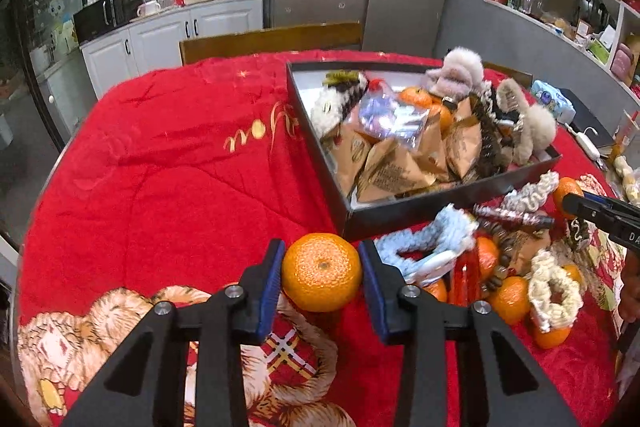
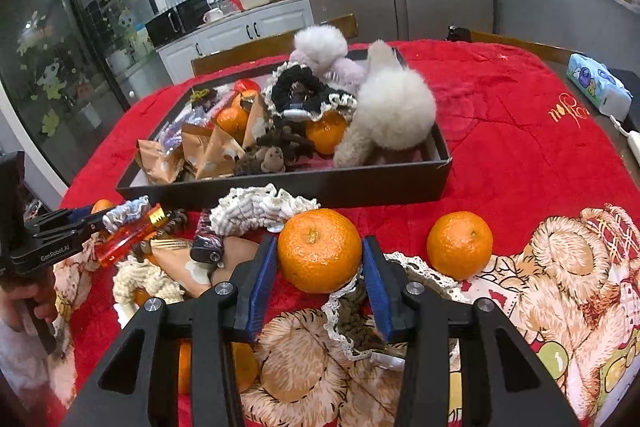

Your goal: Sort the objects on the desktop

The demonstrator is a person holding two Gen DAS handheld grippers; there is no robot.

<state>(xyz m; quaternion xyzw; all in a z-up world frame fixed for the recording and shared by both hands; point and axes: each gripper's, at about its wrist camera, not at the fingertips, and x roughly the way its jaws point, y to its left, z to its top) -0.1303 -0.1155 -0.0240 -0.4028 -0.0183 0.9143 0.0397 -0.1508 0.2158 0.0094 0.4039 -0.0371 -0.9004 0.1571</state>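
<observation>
In the left wrist view my left gripper [image 1: 322, 261] is shut on a tangerine [image 1: 322, 277], its blue pads pressing both sides just above the red cloth. In the right wrist view my right gripper [image 2: 320, 247] is shut on another tangerine [image 2: 320, 255]. A black box [image 1: 440, 207] beyond both grippers holds tangerines, brown paper packets, fluffy hair clips and scrunchies. In front of the box lies a pile of loose items [image 1: 500, 259]: scrunchies, a blue clip, beads and more tangerines. A loose tangerine [image 2: 460, 245] rests right of my right gripper.
A red quilted cloth [image 1: 180, 167] with bear pictures covers the round table. A wet-wipe pack [image 2: 598, 85] and a white cable lie at the table's right edge. A wooden chair back [image 1: 272, 39] stands behind the table. A hand [image 2: 24, 299] holds the left gripper's handle.
</observation>
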